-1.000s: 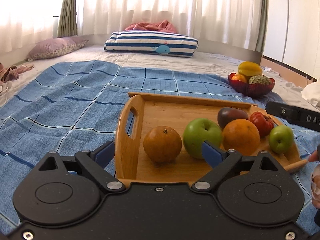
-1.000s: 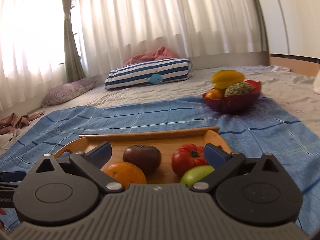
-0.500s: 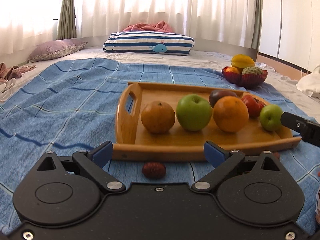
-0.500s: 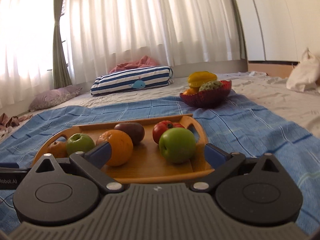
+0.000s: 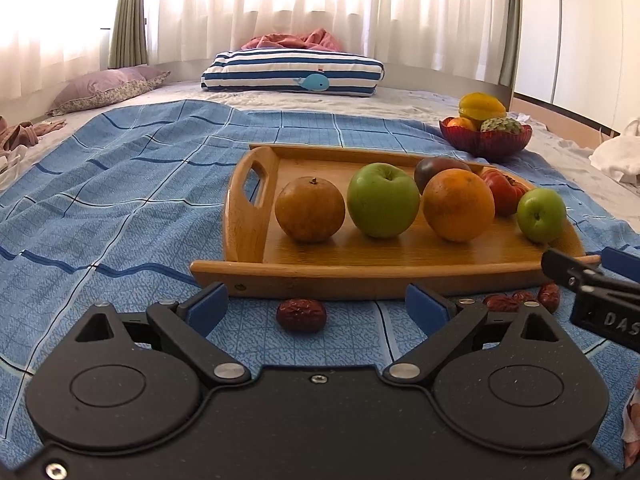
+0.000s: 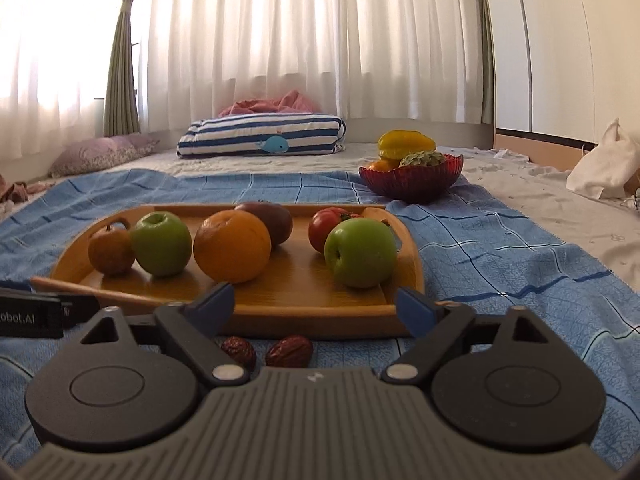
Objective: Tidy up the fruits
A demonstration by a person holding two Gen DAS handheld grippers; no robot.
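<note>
A wooden tray [image 5: 360, 274] [image 6: 312, 300] lies on the blue blanket and holds a brown orange [image 5: 310, 209], a big green apple [image 5: 383, 205], an orange [image 5: 458, 205], a dark fruit [image 5: 438, 170], a red tomato [image 5: 505, 190] and a small green apple [image 5: 541, 215] [image 6: 361, 252]. Red dates lie on the blanket before the tray: one [image 5: 301, 315] between my left gripper's fingers, others [image 5: 520, 300] [image 6: 289, 351] near the right gripper. My left gripper [image 5: 316, 308] is open and empty. My right gripper [image 6: 312, 306] is open and empty, low over two dates.
A red bowl [image 5: 486, 140] [image 6: 412, 178] with a starfruit and other fruit stands beyond the tray at the right. A striped whale pillow [image 5: 292, 74] and a purple pillow [image 5: 108, 86] lie at the back. A white bag [image 6: 604, 168] lies far right.
Both grippers have pulled back from the tray and dropped low to the blanket. The dates in front of the tray have come into view. Both stay open.
</note>
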